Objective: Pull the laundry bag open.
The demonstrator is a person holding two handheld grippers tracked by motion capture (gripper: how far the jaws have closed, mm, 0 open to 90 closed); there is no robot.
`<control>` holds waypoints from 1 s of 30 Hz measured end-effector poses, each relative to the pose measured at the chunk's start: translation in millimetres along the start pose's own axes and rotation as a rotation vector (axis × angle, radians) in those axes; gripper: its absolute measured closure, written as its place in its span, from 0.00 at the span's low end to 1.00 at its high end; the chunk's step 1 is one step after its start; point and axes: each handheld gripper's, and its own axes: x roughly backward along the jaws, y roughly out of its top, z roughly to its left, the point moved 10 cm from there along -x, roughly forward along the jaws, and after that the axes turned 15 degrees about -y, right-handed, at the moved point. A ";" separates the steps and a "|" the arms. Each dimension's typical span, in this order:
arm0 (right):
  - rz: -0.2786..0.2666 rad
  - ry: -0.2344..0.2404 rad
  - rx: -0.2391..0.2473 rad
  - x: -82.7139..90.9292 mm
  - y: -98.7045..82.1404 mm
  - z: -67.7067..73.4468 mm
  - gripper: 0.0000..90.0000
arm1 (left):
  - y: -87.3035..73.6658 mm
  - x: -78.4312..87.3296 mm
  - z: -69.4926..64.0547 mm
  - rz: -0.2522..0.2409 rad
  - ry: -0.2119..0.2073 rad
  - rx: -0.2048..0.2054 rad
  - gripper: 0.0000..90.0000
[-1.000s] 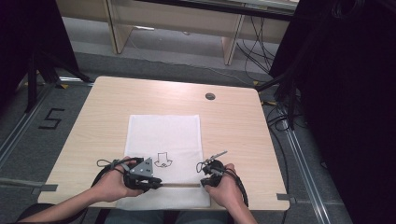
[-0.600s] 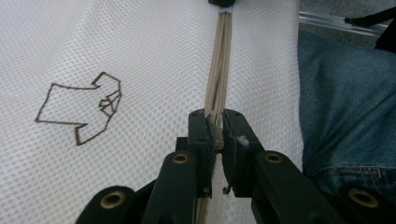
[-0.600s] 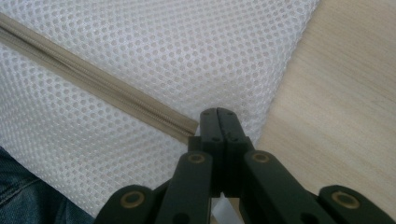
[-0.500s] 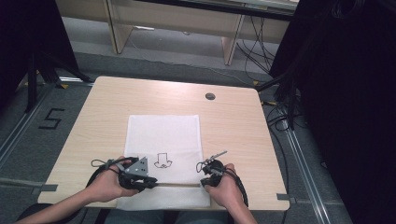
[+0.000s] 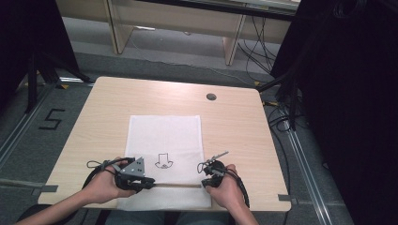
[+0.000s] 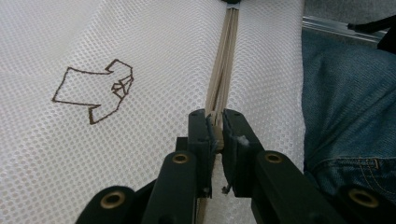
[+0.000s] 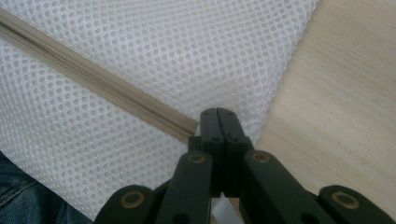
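White mesh laundry bag (image 5: 164, 140) lies flat on the wood desk (image 5: 234, 117), near edge hanging off at 6 o'clock over the person's jeans (image 6: 345, 116). A brown shirt-outline logo (image 5: 164, 161) is printed just past the beige zipper (image 5: 176, 185), which runs 9-to-3 across the bag's near end.

Left gripper (image 6: 215, 128) is clenched on the zipper at its 9 o'clock end; the jaws pinch what looks like the slider or pull, too small to tell which. In the high view the left gripper (image 5: 146, 182) lies low and level, pointing toward 3 o'clock along the zipper line. Judgement: that heading suits dragging the slider straight along the track.

Right gripper (image 7: 218, 122) is clamped fully together at the zipper's 3 o'clock end, right at the bag's side edge beside bare desk. Whether fabric sits between the tips cannot be told; they touch the zipper end. In the high view the right gripper (image 5: 209, 181) faces 9 o'clock, opposite the left. Judgement: it anchors that end so the mesh stays taut and doesn't bunch when the left pulls.

Zipper teeth between the two grippers look closed.
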 end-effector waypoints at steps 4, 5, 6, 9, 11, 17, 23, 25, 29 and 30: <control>-0.018 -0.006 0.014 -0.9 1.4 -0.9 1.00 | -2.8 4.4 1.9 0.014 0.006 -0.002 0.91; -0.017 -0.006 0.015 -0.8 1.3 -1.0 1.00 | -3.9 5.2 2.5 0.014 0.011 0.001 0.91; -0.017 -0.005 0.014 -0.8 1.3 -0.9 1.00 | -4.8 5.7 2.8 0.007 0.014 0.008 0.91; -0.018 -0.005 0.015 -0.8 1.4 -0.9 1.00 | -6.1 6.7 1.9 -0.009 0.003 0.029 0.91; -0.017 -0.002 0.016 -0.7 1.3 -0.8 1.00 | -6.6 7.3 2.6 0.002 0.011 0.014 0.91; -0.007 -0.001 0.001 -0.1 0.2 -0.1 1.00 | -6.9 7.3 2.8 -0.003 0.008 0.020 0.91; -0.002 0.001 0.001 -0.1 0.1 -0.2 1.00 | -6.2 7.8 5.7 -0.005 0.010 0.016 0.91; -0.003 0.003 0.002 0.0 0.1 -0.2 1.00 | -6.5 7.7 6.6 -0.002 0.013 0.017 0.91; -0.002 0.000 0.001 -0.1 0.1 -0.3 1.00 | -8.4 9.2 9.6 0.004 0.016 0.018 0.91; -0.002 0.001 0.001 0.0 0.1 -0.4 1.00 | -9.5 9.7 9.8 0.015 0.013 0.014 0.91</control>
